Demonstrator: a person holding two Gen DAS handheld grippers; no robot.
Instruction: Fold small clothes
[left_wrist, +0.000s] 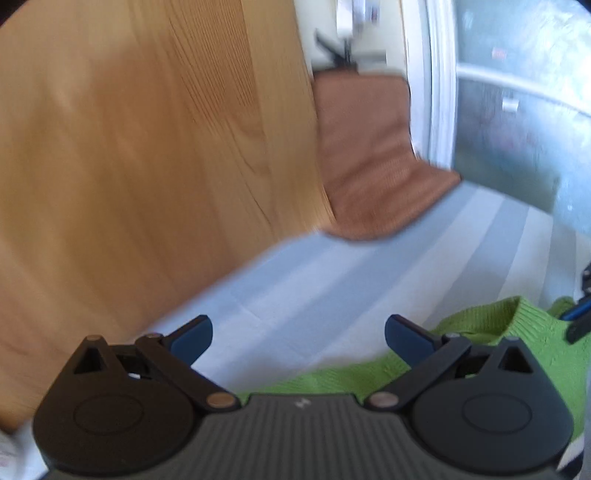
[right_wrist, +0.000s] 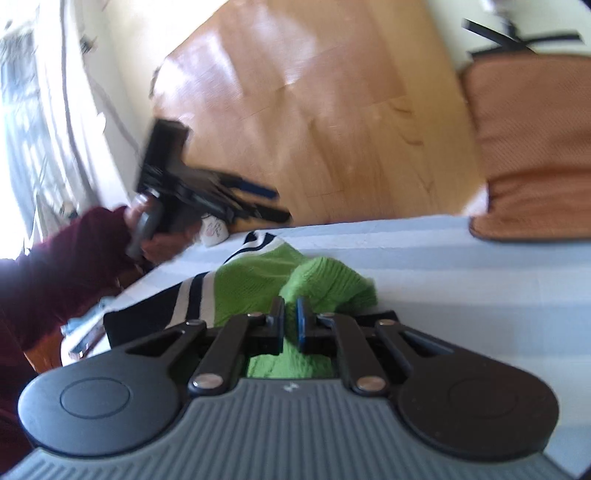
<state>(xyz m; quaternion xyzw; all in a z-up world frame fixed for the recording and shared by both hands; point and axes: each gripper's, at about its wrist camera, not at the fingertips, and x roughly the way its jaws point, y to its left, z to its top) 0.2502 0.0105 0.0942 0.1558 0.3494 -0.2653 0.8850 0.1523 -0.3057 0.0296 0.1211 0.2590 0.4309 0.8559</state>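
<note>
A bright green knit sweater (right_wrist: 258, 273) with navy and white stripes (right_wrist: 192, 299) lies bunched on the striped pale blue sheet (right_wrist: 443, 277). My right gripper (right_wrist: 290, 314) is shut on a raised fold of the green knit, which shows between and around its fingers. My left gripper (left_wrist: 299, 332) stands wide open over bare sheet (left_wrist: 314, 280) with nothing between its fingers. The sweater's ribbed edge (left_wrist: 480, 321) lies just to its right. In the right wrist view the left gripper (right_wrist: 279, 205) hovers past the sheet's left edge, held by a hand in a maroon sleeve (right_wrist: 66, 266).
An orange-brown cushion (right_wrist: 535, 147) lies on the sheet's far right corner, also seen as cushion (left_wrist: 369, 155). Wooden floor (left_wrist: 147, 147) lies beyond the sheet's edge. A small white object (right_wrist: 214, 230) sits near the left edge. A glass door (left_wrist: 517, 129) stands at the far right.
</note>
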